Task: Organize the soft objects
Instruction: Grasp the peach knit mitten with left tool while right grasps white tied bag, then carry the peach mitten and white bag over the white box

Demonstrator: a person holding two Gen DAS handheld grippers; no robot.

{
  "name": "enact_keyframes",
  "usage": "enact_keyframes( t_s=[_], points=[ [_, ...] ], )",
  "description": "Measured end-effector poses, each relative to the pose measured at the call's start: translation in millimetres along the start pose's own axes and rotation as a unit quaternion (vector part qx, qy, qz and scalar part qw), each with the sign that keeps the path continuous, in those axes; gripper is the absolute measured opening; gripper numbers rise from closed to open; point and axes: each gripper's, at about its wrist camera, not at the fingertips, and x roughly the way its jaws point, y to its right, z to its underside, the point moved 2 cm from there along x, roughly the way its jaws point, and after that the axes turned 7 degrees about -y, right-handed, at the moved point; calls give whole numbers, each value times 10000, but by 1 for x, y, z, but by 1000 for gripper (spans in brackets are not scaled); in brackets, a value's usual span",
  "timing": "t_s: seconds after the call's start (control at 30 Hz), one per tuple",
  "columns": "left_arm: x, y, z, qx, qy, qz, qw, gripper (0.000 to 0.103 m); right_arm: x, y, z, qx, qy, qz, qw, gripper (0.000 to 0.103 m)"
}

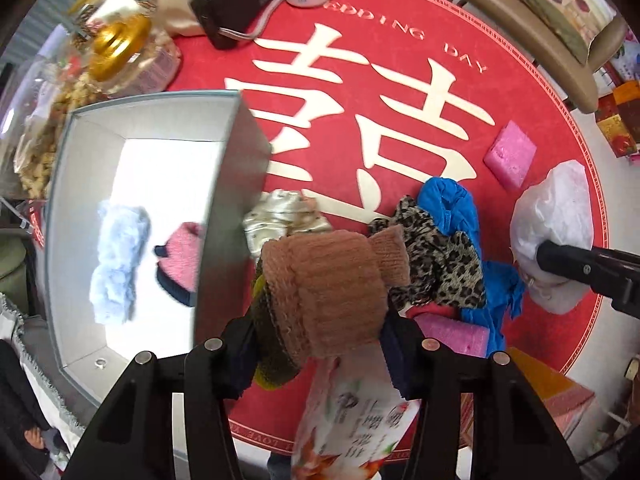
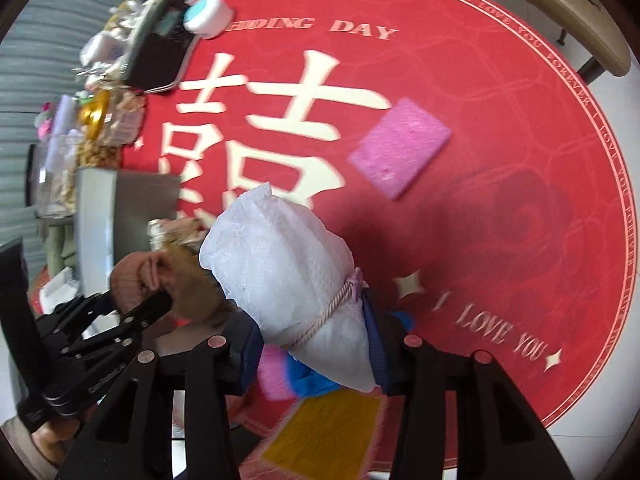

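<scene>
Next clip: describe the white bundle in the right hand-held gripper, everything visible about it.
The white bundle looks like thin, crinkled mesh or foam wrap, bunched into a plump sack. A pale twisted cord cinches it near its lower end. The right hand-held gripper is shut on it just below the cord, its dark blue pads pressing both sides. It tilts up and left over the red mat.

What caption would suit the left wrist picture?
Left gripper holding a brown knitted sock beside an open grey box on a red wedding mat.
</scene>
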Motion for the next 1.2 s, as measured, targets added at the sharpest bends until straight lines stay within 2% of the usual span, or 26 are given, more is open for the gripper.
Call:
enact_keyframes(
  t_s=[0.17, 0.33, 0.4, 0.77, 1.03, 1.2],
  points=[
    [-15, -25, 20, -57, 153, 75, 9998, 53, -5, -33, 11, -131, 19, -169, 9998, 48],
    [-24, -40, 45, 147, 285, 198, 9993, 53, -8, -66, 34, -367, 16, -74, 9993, 48],
    [-29, -45, 57, 297, 291, 295, 9987, 53, -9, -77, 45, -420, 22, 8, 9991, 48],
    [-35, -62, 116, 1232, 150, 342, 9917, 54, -24, -122, 121, -281, 265, 161, 9991, 48],
    [-29, -68, 153, 1994, -45, 428, 9790, 54, 6, -127, 185, 135, -74, 378, 9992, 48],
    [-25, -76, 166, 2170, -48, 501, 9749, 54, 30, -130, 216, 205, -361, 459, 9981, 48]
  ],
)
